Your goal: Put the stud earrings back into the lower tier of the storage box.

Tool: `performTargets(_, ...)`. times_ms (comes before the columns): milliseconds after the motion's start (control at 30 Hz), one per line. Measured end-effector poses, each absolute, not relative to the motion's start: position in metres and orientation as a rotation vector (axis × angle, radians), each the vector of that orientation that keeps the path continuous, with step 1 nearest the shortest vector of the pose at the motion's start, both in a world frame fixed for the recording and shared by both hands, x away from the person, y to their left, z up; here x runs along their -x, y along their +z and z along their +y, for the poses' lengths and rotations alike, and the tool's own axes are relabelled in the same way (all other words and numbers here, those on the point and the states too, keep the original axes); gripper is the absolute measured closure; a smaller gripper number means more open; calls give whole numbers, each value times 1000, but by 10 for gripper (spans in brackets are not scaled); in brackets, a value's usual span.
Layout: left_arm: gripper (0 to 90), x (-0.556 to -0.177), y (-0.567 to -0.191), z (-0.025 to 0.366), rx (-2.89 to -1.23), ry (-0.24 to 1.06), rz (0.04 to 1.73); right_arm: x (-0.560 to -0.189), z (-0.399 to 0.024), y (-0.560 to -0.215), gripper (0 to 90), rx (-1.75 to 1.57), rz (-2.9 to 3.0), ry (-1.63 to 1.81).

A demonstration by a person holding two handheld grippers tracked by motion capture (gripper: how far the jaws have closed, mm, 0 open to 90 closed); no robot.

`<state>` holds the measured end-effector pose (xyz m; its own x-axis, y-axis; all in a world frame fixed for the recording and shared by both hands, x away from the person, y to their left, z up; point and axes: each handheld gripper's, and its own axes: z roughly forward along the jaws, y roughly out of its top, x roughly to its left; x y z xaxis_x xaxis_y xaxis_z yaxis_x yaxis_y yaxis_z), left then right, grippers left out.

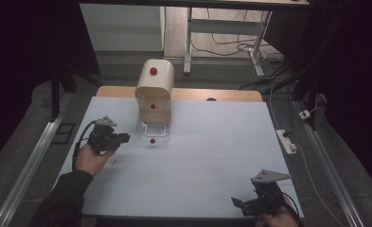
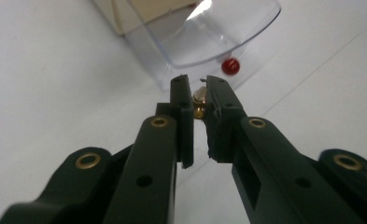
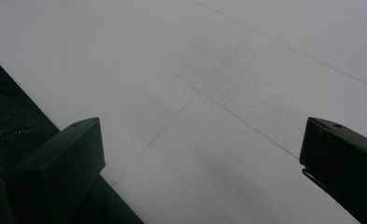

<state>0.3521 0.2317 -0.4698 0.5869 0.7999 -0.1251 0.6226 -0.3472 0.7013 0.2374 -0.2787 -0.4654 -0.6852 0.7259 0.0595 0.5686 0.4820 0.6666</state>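
A cream box (image 1: 155, 82) with a rounded lid and a red knob stands at the back of the white table. Its clear door (image 1: 153, 128) lies folded down in front, and the door's red knob (image 1: 152, 141) rests on the table. My left gripper (image 1: 123, 138) hovers just left of that door and is shut on a small brass piece (image 2: 199, 100), with the clear door (image 2: 204, 32) and red knob (image 2: 230, 66) right ahead of the tips. My right gripper (image 1: 236, 202) sits at the table's near right edge, jaws wide apart (image 3: 202, 140) over bare table.
A tiny pale bit (image 1: 116, 161) lies on the white table (image 1: 198, 156) by the person's left hand. A metal rail (image 1: 32, 156) runs along the table's left side. A power strip (image 1: 286, 141) and cables lie on the floor to the right.
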Motion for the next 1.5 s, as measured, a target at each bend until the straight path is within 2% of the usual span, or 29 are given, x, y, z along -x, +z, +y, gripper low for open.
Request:
performTargets(533, 812, -380, -460, 203, -2078, 367, 1045, -238, -279, -466, 0, -1111, 2500, 990)
performTargets(933, 793, -408, -481, 185, -2155, 393, 1072, -237, -279, -466, 0, -1109, 2502, 986)
performTargets(1000, 717, -409, -483, 184, -2159, 398, 1077, -237, -278, -466, 0, -1111, 2502, 985)
performTargets(1033, 717, -409, -483, 184, -2161, 401, 1081, -237, -278, -466, 0, -1111, 2502, 985)
performTargets(1100, 605, -409, -481, 186, -2158, 401, 1084, -237, -279, -465, 0, -1105, 2500, 987)
performTargets(1233, 439, -404, -475, 191, -2122, 365, 1093, -236, -279, -465, 0, -1105, 2498, 985)
performTargets(1267, 439, -403, -474, 192, -2115, 358, 1101, -236, -279, -465, 0, -1106, 2498, 986)
performTargets(1333, 310, -400, -473, 195, -2107, 332, 1093, -236, -278, -465, 0, -1106, 2497, 987)
performTargets(1367, 310, -399, -473, 196, -2106, 321, 1090, -236, -278, -465, 0, -1106, 2497, 987)
performTargets(1500, 168, -393, -475, 200, -2098, 284, 1077, -236, -278, -465, 0, -1105, 2497, 983)
